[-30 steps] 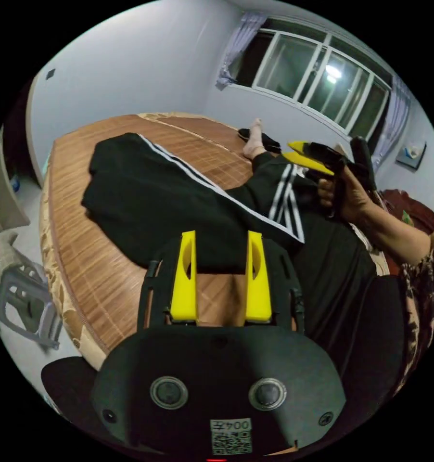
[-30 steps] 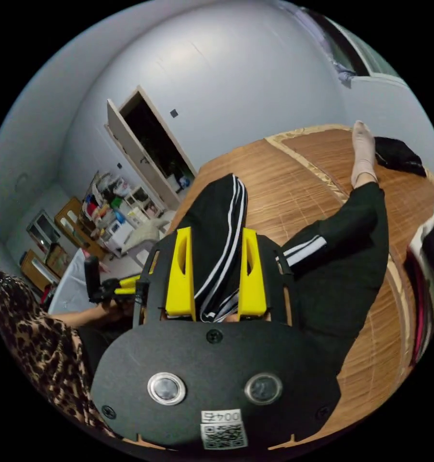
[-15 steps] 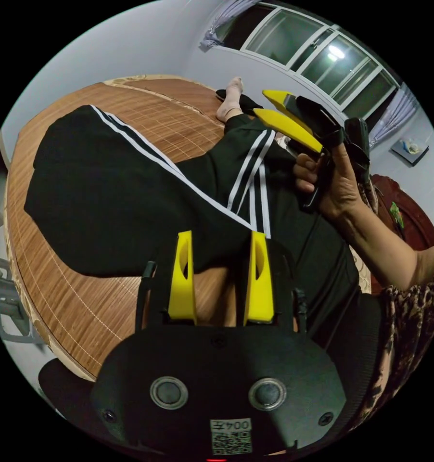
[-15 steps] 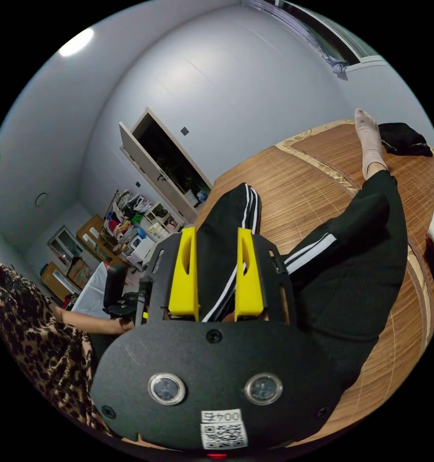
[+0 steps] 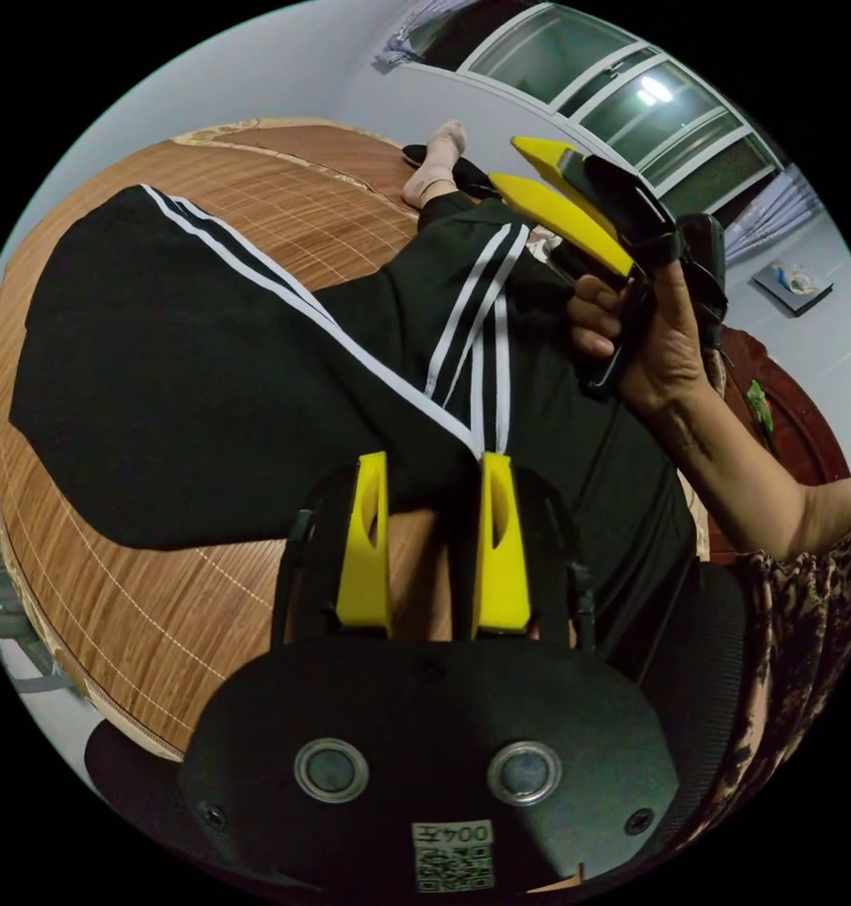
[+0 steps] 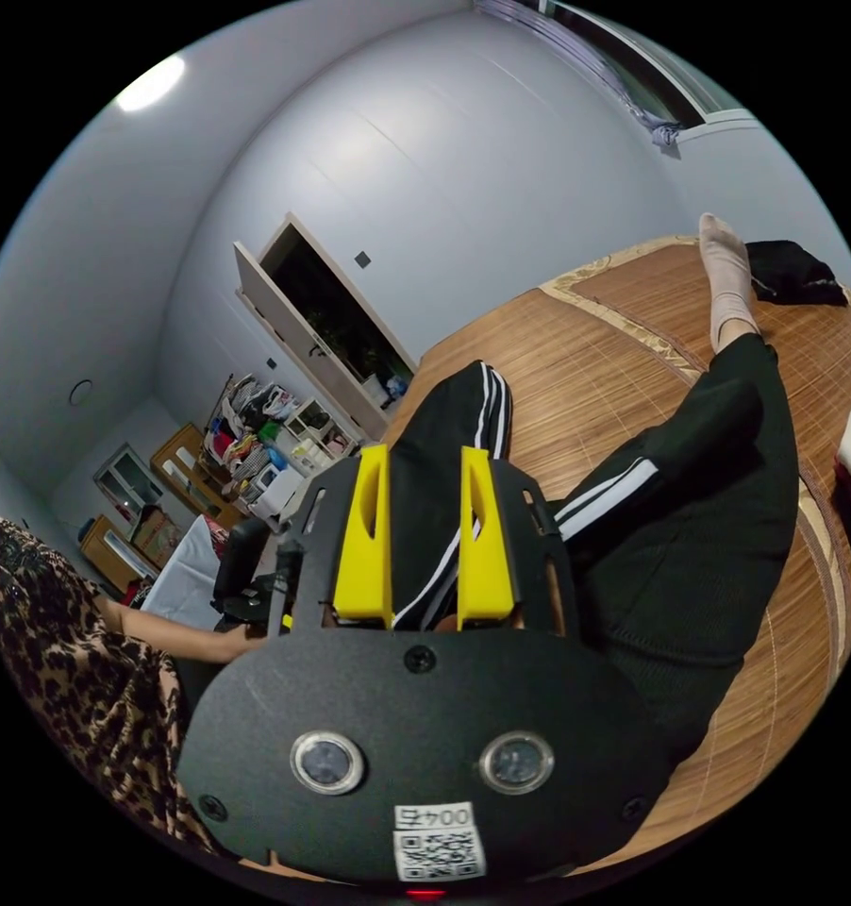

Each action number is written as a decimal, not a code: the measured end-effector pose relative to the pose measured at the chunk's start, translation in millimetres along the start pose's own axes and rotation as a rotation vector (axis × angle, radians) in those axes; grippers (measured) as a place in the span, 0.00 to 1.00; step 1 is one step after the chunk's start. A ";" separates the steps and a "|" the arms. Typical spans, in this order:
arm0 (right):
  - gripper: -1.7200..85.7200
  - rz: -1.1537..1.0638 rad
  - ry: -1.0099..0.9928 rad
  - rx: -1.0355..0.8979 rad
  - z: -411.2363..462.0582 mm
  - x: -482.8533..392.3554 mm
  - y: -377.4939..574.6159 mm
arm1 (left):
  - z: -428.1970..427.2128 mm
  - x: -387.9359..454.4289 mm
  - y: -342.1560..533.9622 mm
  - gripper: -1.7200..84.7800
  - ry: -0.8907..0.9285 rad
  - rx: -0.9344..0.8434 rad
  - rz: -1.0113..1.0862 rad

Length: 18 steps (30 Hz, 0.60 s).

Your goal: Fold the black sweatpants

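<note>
Soft black sweatpants point(image 5: 208, 377) with white stripes are lying on a woven mat point(image 5: 161, 623); both claws, left claw point(image 5: 433, 477) and right claw point(image 6: 424, 462), are gaping at six o'clock, pinching nothing.

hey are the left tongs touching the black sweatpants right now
Cannot tell. In the left gripper view the left tongs overlap the edge of the black sweatpants, jaws parted, but no plain contact or gap shows.
</note>
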State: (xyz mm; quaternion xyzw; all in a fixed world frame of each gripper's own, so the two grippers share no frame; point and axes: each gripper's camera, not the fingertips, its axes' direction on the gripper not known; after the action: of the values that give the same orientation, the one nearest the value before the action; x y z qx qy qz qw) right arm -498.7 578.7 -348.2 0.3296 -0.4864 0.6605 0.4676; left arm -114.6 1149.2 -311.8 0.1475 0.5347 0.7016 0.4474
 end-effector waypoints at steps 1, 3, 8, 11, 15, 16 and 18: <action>0.15 0.002 0.000 0.000 2.0 1.6 0.8 | -1.3 -1.1 0.9 0.14 -0.002 0.002 -0.002; 0.15 0.014 -0.002 0.001 9.9 7.7 3.3 | -8.4 -4.8 5.4 0.11 -0.019 0.013 -0.003; 0.15 0.033 0.004 -0.014 26.9 17.1 7.4 | -37.3 -15.1 22.0 0.07 -0.044 0.068 -0.025; 0.14 0.048 0.008 -0.036 38.2 22.0 9.2 | -63.9 -29.4 39.0 0.06 -0.047 0.097 -0.067; 0.14 0.050 0.008 -0.063 56.0 24.6 11.0 | -115.1 -63.4 73.4 0.05 -0.115 0.178 -0.189; 0.14 0.047 0.011 -0.070 59.0 24.2 11.1 | -122.0 -68.3 79.3 0.05 -0.139 0.189 -0.207; 0.14 0.024 0.017 -0.106 72.8 20.9 11.0 | -143.4 -87.2 103.5 0.05 -0.273 0.208 -0.262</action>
State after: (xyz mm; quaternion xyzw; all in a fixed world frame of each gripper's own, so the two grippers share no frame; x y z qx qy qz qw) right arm -517.7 514.7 -310.7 0.2927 -0.5205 0.6422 0.4806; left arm -213.0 989.1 -252.0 0.2160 0.5531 0.5521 0.5853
